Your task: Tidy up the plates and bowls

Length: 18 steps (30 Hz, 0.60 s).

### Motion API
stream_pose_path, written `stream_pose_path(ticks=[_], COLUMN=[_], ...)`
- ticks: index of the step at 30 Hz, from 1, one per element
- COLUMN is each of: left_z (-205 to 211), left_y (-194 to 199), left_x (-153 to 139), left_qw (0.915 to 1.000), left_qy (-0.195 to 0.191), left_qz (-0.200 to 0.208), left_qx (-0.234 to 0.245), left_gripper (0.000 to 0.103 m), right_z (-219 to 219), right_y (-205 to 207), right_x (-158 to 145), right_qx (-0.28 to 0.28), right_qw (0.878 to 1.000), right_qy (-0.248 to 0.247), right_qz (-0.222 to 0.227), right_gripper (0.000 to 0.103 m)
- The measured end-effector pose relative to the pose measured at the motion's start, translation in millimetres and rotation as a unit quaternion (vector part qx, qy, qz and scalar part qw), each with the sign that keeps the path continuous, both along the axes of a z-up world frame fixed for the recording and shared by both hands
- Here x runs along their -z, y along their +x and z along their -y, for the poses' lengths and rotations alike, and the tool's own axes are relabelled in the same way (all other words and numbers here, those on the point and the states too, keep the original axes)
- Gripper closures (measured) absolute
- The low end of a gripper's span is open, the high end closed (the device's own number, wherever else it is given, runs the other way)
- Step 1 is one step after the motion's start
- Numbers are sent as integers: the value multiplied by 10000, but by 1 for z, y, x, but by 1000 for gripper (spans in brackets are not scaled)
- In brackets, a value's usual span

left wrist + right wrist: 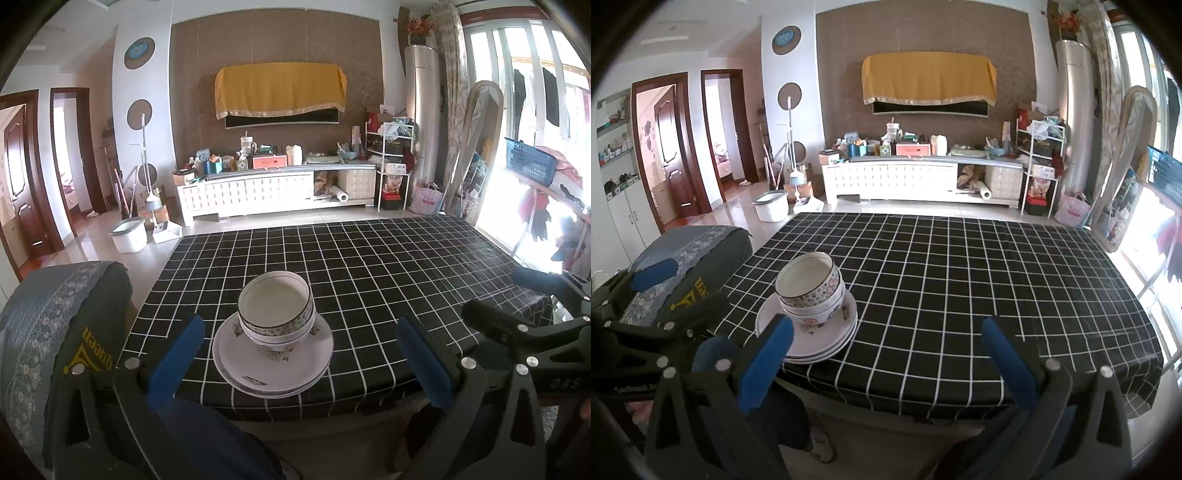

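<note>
Seeing stacked bowls (275,314) on plates (273,363) near tablecloth (388,273) front edge; my left gripper (299,354) and right gripper (886,354) hover released, empty.

You face a brown wall (277,48) with a yellow-draped screen (280,88). Below it stands a cluttered white cabinet (273,188). Right of it, bright windows (524,74) glare.

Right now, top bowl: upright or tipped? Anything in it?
Upright and empty. The top bowl sits rim-up, nested in the bowl stack on the plates; its white inside is bare in both views.
</note>
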<state>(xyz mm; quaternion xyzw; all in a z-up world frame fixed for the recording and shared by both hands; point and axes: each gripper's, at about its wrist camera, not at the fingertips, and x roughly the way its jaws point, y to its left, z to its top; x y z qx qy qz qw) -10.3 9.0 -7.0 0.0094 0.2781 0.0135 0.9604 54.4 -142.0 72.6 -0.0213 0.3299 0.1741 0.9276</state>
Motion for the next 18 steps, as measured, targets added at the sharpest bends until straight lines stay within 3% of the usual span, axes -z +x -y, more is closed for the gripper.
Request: stream_pose_path(ticks=[18], left_z=[3], left_y=[-1], left_x=[-1], left_qw=[10000], left_qy=[-24], left_qz=[-46], left_qx=[-16], left_gripper=[0], right_z=[1], right_y=[0], right_x=[1], right_qx=[12], right_qw=[10000], right_qy=[3], right_qz=[-9], right_gripper=[0])
